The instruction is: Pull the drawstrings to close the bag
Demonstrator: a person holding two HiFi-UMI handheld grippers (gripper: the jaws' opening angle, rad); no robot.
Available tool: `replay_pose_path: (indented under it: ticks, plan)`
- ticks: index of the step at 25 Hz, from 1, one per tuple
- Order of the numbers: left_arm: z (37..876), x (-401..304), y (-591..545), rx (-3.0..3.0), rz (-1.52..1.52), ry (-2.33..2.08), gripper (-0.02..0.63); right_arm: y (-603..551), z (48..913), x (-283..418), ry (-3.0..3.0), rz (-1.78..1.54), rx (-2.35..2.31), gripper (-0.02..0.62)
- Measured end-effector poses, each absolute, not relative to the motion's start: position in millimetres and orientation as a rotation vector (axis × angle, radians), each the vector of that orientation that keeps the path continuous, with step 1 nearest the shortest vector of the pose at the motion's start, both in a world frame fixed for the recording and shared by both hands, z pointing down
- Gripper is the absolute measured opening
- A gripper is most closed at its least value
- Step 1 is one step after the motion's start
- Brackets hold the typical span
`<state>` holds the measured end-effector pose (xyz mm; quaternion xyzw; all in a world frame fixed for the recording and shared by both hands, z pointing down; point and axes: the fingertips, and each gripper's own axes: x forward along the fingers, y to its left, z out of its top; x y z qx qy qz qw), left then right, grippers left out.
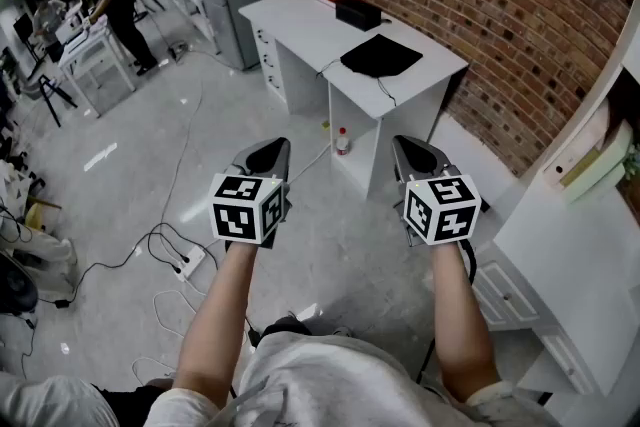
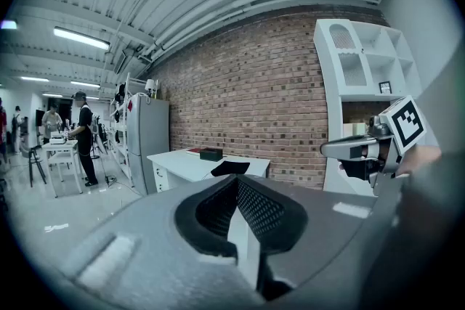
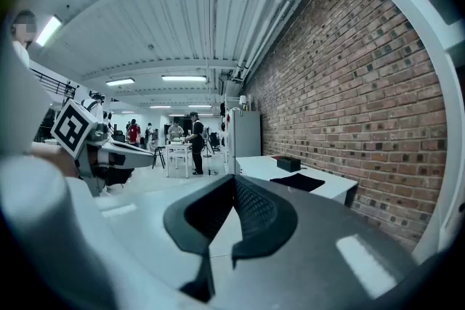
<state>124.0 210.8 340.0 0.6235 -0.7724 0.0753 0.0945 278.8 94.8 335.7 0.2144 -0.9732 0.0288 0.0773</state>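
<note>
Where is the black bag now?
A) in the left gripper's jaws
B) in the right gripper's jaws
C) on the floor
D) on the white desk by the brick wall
D: the black bag lies flat on the white desk beside the brick wall.

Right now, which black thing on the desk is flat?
The bag, lying flat at the near end of the desk; the box beyond it stands taller.

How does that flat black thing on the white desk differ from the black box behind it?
The black bag lies flat and limp; the black box is a rigid block that stands taller. The bag spreads wider than the box. A thin cord trails from the bag; the box shows none. Both are black and rest on the white desk.
</note>
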Motion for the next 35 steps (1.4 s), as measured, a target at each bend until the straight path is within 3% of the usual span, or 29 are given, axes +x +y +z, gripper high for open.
replay_pose_path:
  ticks: [12,14,35]
  plan:
    - [346,95,187,1.860,0.184,-2.293,0.008,77,353,251,-2.894,0.086,0.666,0.016]
    - [347,84,178,1.870,0.178,-2.284,0.038,70,356,241,-2.887,0.088,0.676,0.035]
    - [358,-85,31,2.143,0.186,-2.013,0.127,-25,371,100,-2.737,0.121,1.018,0.124]
